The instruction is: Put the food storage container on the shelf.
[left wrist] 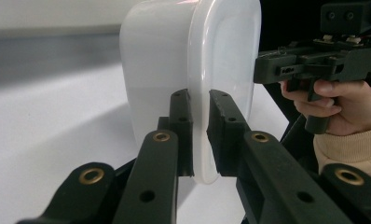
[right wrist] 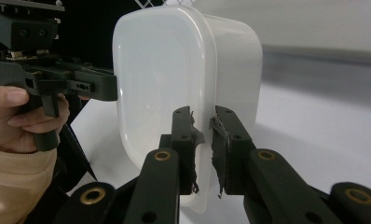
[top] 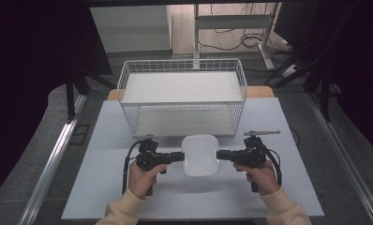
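Observation:
A white plastic container (top: 200,154) with rounded corners is held between both grippers, in front of the wire basket. My left gripper (top: 181,156) is shut on its left rim. In the left gripper view the jaws pinch the container's rim (left wrist: 200,116), with the container (left wrist: 174,60) rising beyond them. My right gripper (top: 219,155) is shut on the right rim. From the right gripper view its jaws clamp the rim (right wrist: 203,135) of the container (right wrist: 165,79). The other hand and gripper (right wrist: 44,79) hold the far side.
A white wire basket (top: 182,101) stands at the back of the grey table (top: 105,187), right behind the container. Table edges lie left, right and front. Metal rails run along both sides of the floor.

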`<state>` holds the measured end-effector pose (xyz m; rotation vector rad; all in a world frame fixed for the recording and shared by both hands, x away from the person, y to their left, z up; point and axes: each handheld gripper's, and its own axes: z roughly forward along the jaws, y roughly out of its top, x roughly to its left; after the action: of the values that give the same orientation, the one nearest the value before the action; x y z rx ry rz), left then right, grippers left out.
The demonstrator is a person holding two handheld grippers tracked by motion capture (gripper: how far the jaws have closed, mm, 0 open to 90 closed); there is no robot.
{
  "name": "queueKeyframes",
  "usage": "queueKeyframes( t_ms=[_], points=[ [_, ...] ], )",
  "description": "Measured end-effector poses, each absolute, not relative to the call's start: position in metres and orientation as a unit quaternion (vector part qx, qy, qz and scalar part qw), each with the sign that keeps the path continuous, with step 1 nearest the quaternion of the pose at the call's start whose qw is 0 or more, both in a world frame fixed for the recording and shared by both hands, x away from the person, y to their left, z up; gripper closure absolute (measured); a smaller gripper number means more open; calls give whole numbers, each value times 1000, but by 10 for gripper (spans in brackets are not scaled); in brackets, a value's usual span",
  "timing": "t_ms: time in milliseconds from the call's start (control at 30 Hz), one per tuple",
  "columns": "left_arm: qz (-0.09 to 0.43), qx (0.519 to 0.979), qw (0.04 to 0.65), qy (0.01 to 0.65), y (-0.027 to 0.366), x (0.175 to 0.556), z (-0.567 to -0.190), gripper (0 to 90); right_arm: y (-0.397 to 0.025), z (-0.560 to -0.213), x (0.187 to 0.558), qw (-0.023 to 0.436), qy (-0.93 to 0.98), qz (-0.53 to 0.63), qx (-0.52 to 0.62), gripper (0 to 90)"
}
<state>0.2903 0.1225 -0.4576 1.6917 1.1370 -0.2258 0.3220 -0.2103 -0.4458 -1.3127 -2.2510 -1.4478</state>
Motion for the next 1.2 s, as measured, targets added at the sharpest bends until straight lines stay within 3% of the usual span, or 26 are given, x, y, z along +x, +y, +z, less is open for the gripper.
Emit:
queueKeyframes(
  t_ms=[567,1200],
  points=[
    [-30,724,537,432,131,279,-411,807,-201,-399,308,6,-764,-522,-380,788],
    [-1,730,544,413,145,298,-365,807,-187,-356,326,-20,-762,-539,-358,788]
  ],
)
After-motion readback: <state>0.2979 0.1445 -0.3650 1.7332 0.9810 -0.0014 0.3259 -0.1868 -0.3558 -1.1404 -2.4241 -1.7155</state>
